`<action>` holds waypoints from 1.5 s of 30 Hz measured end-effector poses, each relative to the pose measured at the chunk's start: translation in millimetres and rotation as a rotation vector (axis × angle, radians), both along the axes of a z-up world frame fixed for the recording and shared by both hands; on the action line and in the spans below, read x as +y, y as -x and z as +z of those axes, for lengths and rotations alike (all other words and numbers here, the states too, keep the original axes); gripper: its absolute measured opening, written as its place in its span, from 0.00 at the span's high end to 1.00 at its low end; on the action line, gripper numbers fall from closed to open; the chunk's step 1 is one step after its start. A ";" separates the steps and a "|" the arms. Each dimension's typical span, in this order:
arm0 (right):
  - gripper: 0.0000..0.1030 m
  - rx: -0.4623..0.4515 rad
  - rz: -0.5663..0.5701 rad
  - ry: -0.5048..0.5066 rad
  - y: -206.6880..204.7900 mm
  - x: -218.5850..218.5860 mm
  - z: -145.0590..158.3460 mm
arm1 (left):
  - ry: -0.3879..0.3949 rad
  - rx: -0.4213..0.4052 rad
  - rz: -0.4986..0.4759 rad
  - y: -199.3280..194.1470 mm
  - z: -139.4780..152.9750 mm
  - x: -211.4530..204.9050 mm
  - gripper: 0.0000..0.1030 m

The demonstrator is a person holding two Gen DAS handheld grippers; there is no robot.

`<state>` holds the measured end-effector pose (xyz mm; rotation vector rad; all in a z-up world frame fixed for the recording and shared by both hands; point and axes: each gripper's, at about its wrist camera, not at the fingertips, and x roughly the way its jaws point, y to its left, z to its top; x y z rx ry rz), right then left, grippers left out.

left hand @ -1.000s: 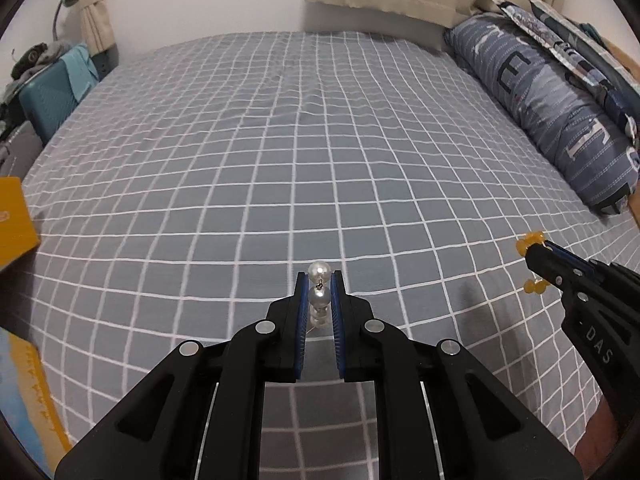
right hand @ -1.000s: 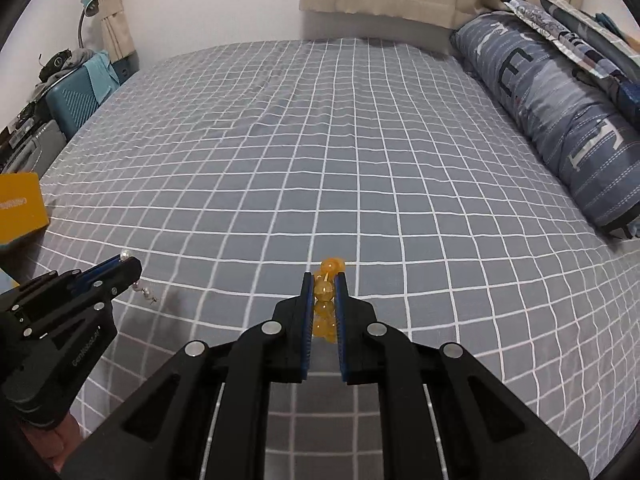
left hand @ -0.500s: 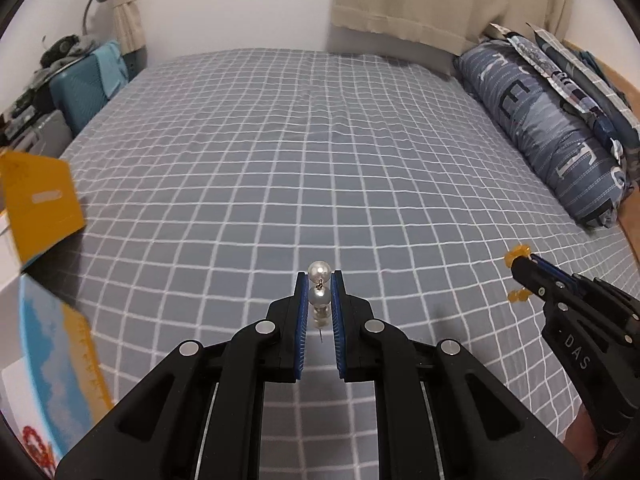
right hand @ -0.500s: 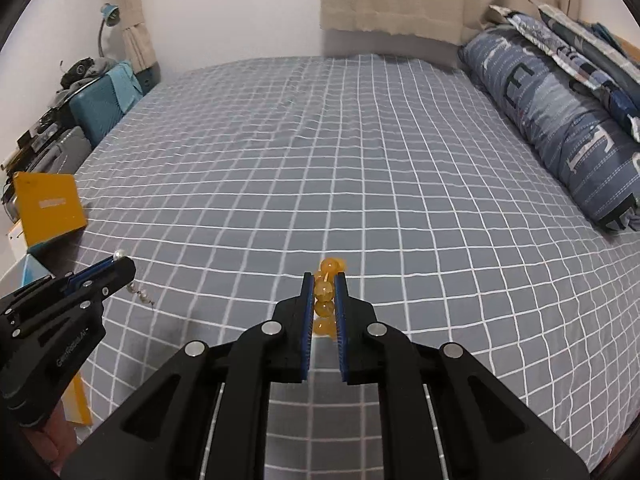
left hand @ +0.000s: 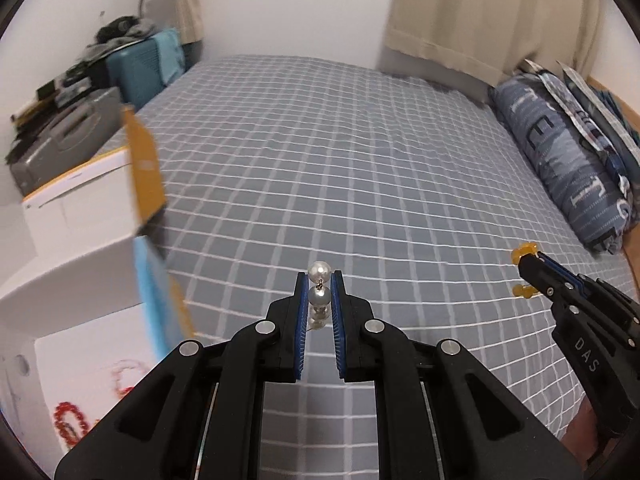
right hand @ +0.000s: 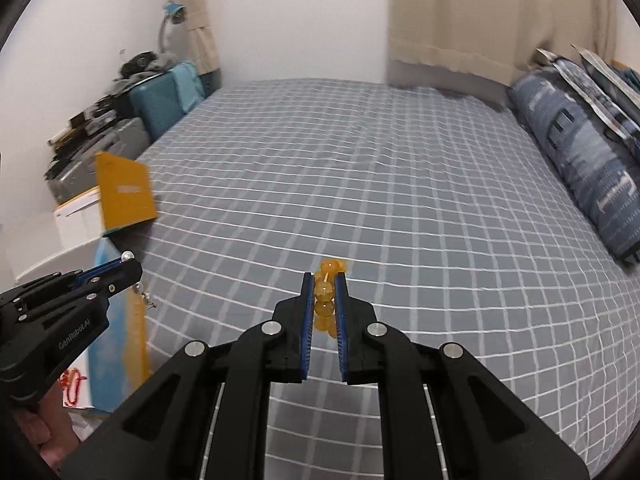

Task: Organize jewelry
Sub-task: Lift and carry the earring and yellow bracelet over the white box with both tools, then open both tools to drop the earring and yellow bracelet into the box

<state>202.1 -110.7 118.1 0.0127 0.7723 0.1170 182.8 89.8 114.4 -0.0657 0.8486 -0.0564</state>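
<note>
Two-handed carry of jewelry above a bed (left hand: 360, 152), at its left edge.

Far left, beside the bed's left edge, stood a white box (left hand: 80, 360) with an orange-and-blue lid (left hand: 146, 176) raised. It held a red bead string (left hand: 70, 424) at its near end. The rest of its interior was blurred or out of view, so other contents could not be told.

The left gripper (left hand: 319, 292) was clenched on a pearl earring (left hand: 319, 272). One pearl stood above the fingertips, a second sat between the pads, and the remainder hung below. In the right wrist view the same gripper (right hand: 132, 264) appeared beside the box lid.

The right gripper (right hand: 324, 292) was clenched on an amber bead bracelet (right hand: 326, 276). A few beads were pinched, and the loop hung free on both sides of the fingers. In the left wrist view it (left hand: 528, 268) hung over the bed's near right part.

Likely hazards: round beads and pearls offer the flat pads little hold, so a quick swing or jolt could roll either piece out onto the checked cover. The raised lid stood close to the left gripper's likely path, and a knock could close it or shift the box. The dangling earring parts could snag on the box rim.
</note>
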 end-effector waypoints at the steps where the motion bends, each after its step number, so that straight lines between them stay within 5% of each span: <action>1: 0.91 -0.005 0.018 -0.002 2.3 12.4 2.7 | -0.003 -0.002 0.013 3.2 1.6 8.6 0.90; 19: 0.91 -0.042 0.375 -0.002 32.7 224.5 24.8 | -0.039 -0.047 0.338 108.5 30.0 195.1 0.90; 29: 0.91 0.035 0.512 0.047 52.3 319.3 -19.6 | -0.041 0.056 0.467 143.4 -18.9 268.7 0.90; 45: 0.89 0.207 0.526 0.115 49.7 355.6 -87.8 | -0.016 0.202 0.485 136.6 -86.9 295.8 0.89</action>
